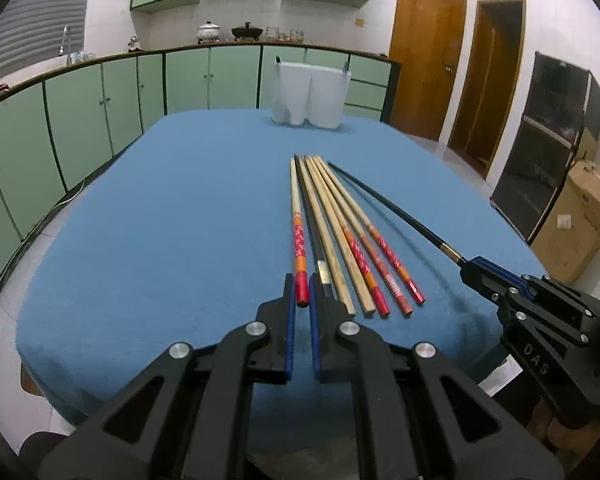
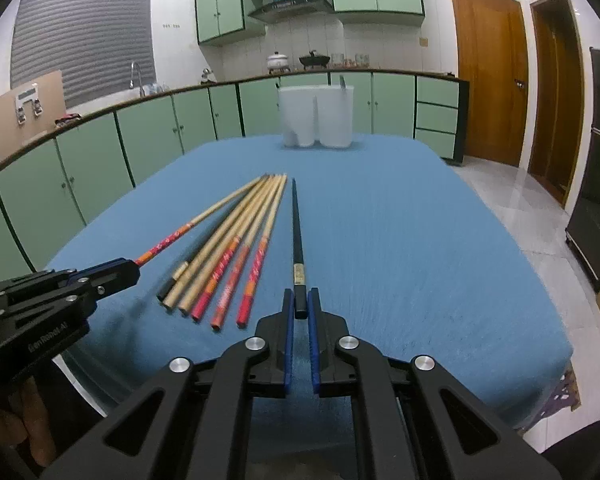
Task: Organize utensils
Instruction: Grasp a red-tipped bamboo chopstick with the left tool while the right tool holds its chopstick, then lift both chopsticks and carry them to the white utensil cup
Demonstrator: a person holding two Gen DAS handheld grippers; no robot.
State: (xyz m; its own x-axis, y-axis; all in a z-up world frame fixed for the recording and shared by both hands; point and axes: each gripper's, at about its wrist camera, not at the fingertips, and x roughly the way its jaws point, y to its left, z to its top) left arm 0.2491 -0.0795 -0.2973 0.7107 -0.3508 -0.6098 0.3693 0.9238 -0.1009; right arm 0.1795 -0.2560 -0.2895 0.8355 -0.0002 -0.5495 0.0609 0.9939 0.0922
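Seven chopsticks lie on the blue-covered bench (image 1: 160, 220): four with red patterned handles, two plain wooden ones and one black. The left gripper (image 1: 302, 300) has its jaws clamped on the red chopstick (image 1: 298, 236) at the left edge of the row (image 1: 340, 240). The right gripper (image 2: 301, 312) has its jaws clamped on an eighth, a black chopstick (image 2: 297, 236) angled off to the right. A white two-part holder (image 2: 317, 118) stands at the far end. "DAS" is readable on the right gripper's body.

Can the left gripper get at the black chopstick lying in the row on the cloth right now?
Probably not yet: the left gripper is shut on the red-ended chopstick. The black chopstick in the row lies right beside it, uncovered; release first.
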